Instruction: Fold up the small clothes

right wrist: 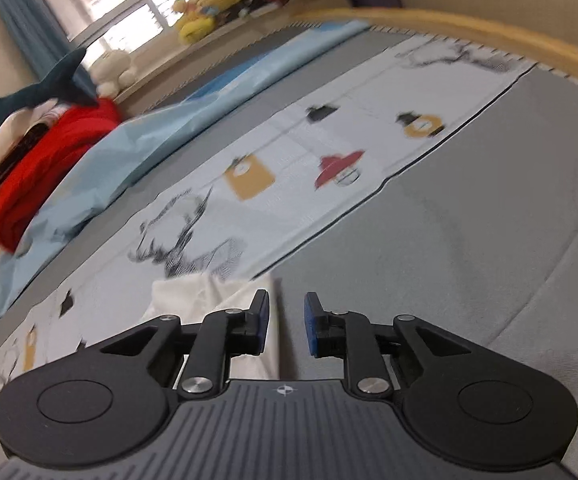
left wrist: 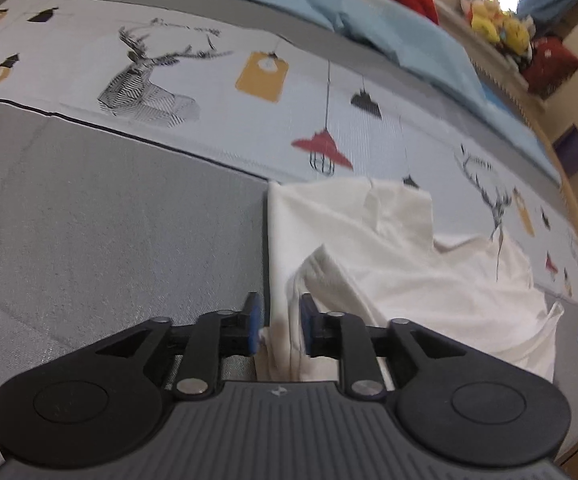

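While the left wrist view looks across the bed, the left tongs [left wrist: 279, 322] stand part open, their blue pads on either side of the near left edge of the crumpled white cotton garment [left wrist: 389, 248]; whether they pinch it I cannot tell. That garment lies on the grey patterned bed cover [left wrist: 109, 208], spreading far and right from the tongs, its straight left edge running near to far.

From the right wrist view, the right tongs [right wrist: 286, 322] gape empty, the garment's edge just beside the left finger, so the left hand seems nearer for the fold.
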### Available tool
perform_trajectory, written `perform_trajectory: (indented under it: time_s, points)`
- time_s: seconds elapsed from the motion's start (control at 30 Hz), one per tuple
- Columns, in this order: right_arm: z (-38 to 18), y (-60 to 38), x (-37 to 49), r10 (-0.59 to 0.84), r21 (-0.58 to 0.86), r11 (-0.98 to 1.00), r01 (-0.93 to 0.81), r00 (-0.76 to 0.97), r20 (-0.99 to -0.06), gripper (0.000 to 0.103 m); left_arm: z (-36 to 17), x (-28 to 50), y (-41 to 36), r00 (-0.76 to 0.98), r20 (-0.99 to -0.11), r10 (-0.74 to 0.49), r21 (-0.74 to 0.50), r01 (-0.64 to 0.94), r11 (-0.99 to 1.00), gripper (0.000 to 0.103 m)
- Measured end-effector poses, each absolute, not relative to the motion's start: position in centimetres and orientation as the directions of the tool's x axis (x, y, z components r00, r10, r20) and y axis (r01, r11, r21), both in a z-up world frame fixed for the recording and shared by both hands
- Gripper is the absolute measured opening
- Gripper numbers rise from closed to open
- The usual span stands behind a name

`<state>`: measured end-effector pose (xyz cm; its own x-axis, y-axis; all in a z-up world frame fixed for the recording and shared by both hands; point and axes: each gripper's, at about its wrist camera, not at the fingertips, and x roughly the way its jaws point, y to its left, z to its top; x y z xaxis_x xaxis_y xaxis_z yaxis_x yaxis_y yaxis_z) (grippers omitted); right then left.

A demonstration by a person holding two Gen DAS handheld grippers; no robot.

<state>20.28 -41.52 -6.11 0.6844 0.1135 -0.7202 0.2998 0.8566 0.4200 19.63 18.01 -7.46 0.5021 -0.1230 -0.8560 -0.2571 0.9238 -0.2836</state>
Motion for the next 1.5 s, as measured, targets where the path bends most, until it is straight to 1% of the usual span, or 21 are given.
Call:
perform_trajectory:
  time_s: [0.03,0.07,0.17,0.23,0.37,0.67,0.73,0.8,0.83,0.87,0.93,1.0,1.1,1.17,1.23,1.33,1.5]
  points:
    - [-6.6,-41.1,20.6,0.149,0.420,0.867,0.269,0.664,-0.733,0.021,-7.7,19.8,17.8,0.493,-0.861,-0.125,-0.278,-0.252,0.927,0.038]
    - [-7.1,-40.5,21.0,0.181,0.414,0.880,0.233,0.642,-0.745,0.022,-8.0,20.0,17.5,0.483,-0.867,-0.121,-0.268,-0.248,0.931,0.041]
    - [-8.1,-38.4,22.1,0.199,0.352,0.924,0.151,0.595,-0.779,0.026,-8.7,20.7,17.0,0.464,-0.879,-0.111,-0.249,-0.249,0.936,0.044]
    - [-8.6,-37.4,22.8,0.203,0.325,0.938,0.119,0.573,-0.794,0.030,-9.1,21.1,16.7,0.456,-0.883,-0.115,-0.253,-0.254,0.933,0.044]
    - [-9.2,-36.7,24.1,0.191,0.304,0.946,0.112,0.563,-0.804,0.032,-9.7,22.2,16.3,0.449,-0.887,-0.105,-0.239,-0.255,0.937,0.048]
    - [-10.0,-36.3,25.6,0.194,0.301,0.948,0.100,0.568,-0.800,0.032,-10.3,24.3,15.8,0.460,-0.884,-0.085,-0.220,-0.247,0.944,0.048]
    - [-9.9,-36.2,25.9,0.184,0.293,0.951,0.099,0.580,-0.793,0.030,-10.4,24.7,15.4,0.462,-0.883,-0.086,-0.213,-0.230,0.950,0.046]
    - [-9.7,-36.0,26.1,0.177,0.287,0.953,0.098,0.589,-0.789,0.018,-10.4,24.9,14.9,0.463,-0.883,-0.083,-0.197,-0.203,0.959,0.030]
    - [-9.5,-36.0,26.2,0.173,0.282,0.954,0.097,0.591,-0.788,0.011,-10.3,25.0,14.6,0.461,-0.884,-0.078,-0.181,-0.184,0.966,0.016]
    - [-9.4,-35.9,26.2,0.170,0.279,0.955,0.096,0.594,-0.786,0.006,-10.2,25.0,14.3,0.461,-0.885,-0.056,-0.150,-0.169,0.974,0.010]
    - [-8.7,-35.6,26.3,0.147,0.258,0.962,0.094,0.619,-0.772,0.005,-9.9,25.1,14.2,0.474,-0.880,-0.021,-0.112,-0.165,0.980,0.007]
    - [-7.8,-35.8,26.3,0.128,0.261,0.959,0.109,0.657,-0.743,0.005,-9.2,25.0,14.5,0.508,-0.861,-0.008,-0.117,-0.183,0.976,0.007]
    - [-6.0,-36.8,26.4,0.129,0.344,0.927,0.150,0.733,-0.668,0.004,-7.6,25.1,14.3,0.598,-0.801,0.036,-0.098,-0.190,0.977,0.006]
    - [-5.2,-37.0,26.7,0.098,0.350,0.922,0.166,0.774,-0.625,0.004,-6.8,25.4,13.9,0.649,-0.757,0.070,-0.066,-0.182,0.981,0.006]
    - [-4.9,-37.1,27.3,0.078,0.358,0.916,0.180,0.795,-0.602,0.004,-6.5,25.9,13.6,0.684,-0.723,0.097,-0.044,-0.186,0.982,0.006]
    - [-5.4,-36.6,28.7,0.058,0.334,0.924,0.185,0.796,-0.603,0.004,-6.6,27.0,13.2,0.699,-0.704,0.129,-0.017,-0.198,0.980,0.006]
    - [-6.6,-36.1,30.8,0.053,0.342,0.917,0.207,0.784,-0.618,0.004,-7.0,28.5,13.4,0.695,-0.705,0.142,-0.030,-0.229,0.973,0.006]
